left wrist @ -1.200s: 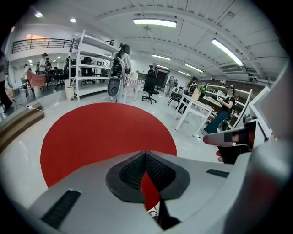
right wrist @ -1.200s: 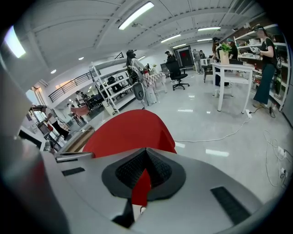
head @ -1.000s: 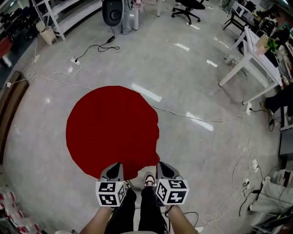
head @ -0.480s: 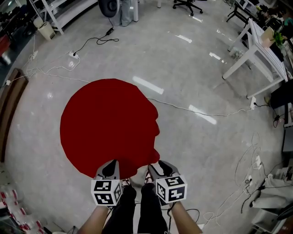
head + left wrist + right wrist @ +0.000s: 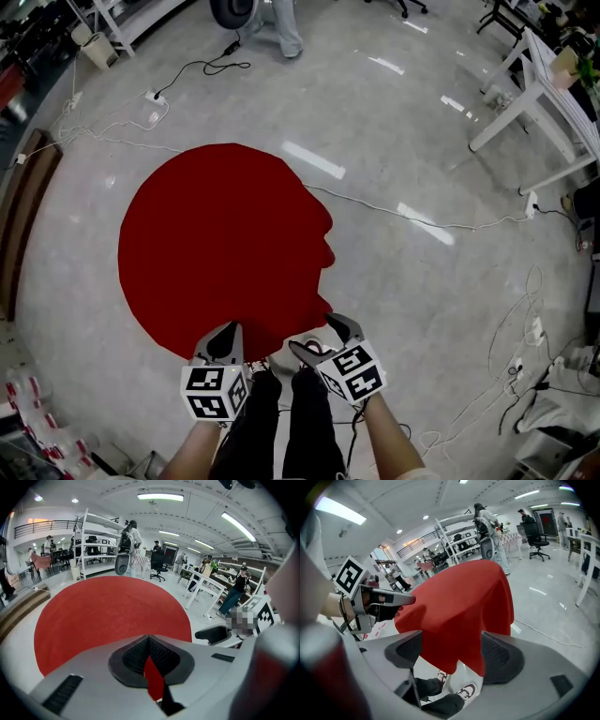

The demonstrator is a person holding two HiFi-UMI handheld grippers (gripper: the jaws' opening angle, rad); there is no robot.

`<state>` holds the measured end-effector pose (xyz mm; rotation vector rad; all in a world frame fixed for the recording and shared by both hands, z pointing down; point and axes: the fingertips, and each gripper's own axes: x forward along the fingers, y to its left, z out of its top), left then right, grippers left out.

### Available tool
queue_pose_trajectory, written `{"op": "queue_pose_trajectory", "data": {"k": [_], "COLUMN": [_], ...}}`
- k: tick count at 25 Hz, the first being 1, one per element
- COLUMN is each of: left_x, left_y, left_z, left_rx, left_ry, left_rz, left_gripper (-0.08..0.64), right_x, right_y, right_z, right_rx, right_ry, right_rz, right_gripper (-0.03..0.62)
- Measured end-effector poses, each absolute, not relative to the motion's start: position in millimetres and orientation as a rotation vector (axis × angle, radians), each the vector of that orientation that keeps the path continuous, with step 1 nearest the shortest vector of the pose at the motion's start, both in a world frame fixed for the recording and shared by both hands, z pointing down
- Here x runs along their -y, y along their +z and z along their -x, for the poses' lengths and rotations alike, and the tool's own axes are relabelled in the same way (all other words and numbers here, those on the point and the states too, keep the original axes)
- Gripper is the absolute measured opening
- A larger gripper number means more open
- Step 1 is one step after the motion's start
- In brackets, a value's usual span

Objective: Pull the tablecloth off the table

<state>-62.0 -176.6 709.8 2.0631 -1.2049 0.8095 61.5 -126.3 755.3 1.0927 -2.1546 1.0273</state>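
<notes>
tablecloth: red round tablecloth spread flat over the counter, near hem hanging down at the person's side. The right edge in the head view is uneven, with folds and bulges.
counter: fully covered by the cloth, so none of its surface shows. It is probably round, going by the cloth outline.
left gripper: left gripper at the near hem, left of the person's legs. Its jaws are clenched on the tablecloth, and the left gripper view shows a narrow red strip pinched between the pads.
right gripper: right gripper at the near hem beside the left one, rolled to one side. Its jaws are spread wide and have just been opening, so the cloth is released. The draped hem hangs in the gap ahead of the pads. No pad presses on it, though it is hard to tell whether the cloth brushes the right-hand pad.
grippers relative: near each other and apart, both at the same stretch of hem. The left one shows at the left of the right gripper view.
person: dark trousers and shoes below the hem, between the two grippers.
floor: glossy grey floor with a thin white cable running across it right of the cloth.
surroundings: white desk at top right, well apart from the cloth. White shelving rack and black office chair stand in the background.
</notes>
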Motion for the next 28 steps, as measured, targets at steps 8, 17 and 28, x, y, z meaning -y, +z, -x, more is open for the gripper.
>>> {"op": "queue_pose_trajectory", "data": {"k": [8, 17, 28], "left_x": [172, 168, 166], "left_y": [713, 710, 699], "left_z": [66, 68, 63], "left_rx": [1.233, 1.245, 1.24], "left_ry": [0.805, 0.794, 0.769], "left_rz": [-2.036, -2.028, -2.052], "left_gripper": [0.015, 0.015, 0.015], "right_x": [141, 145, 146], "right_y": [779, 778, 759], "right_z": [-54, -44, -58], "right_rx": [2.191, 2.186, 2.104], "right_ry": [0.885, 0.827, 0.788], "right_rz": [-0.936, -0.91, -1.0], "right_gripper": [0.39, 0.336, 0.04]}}
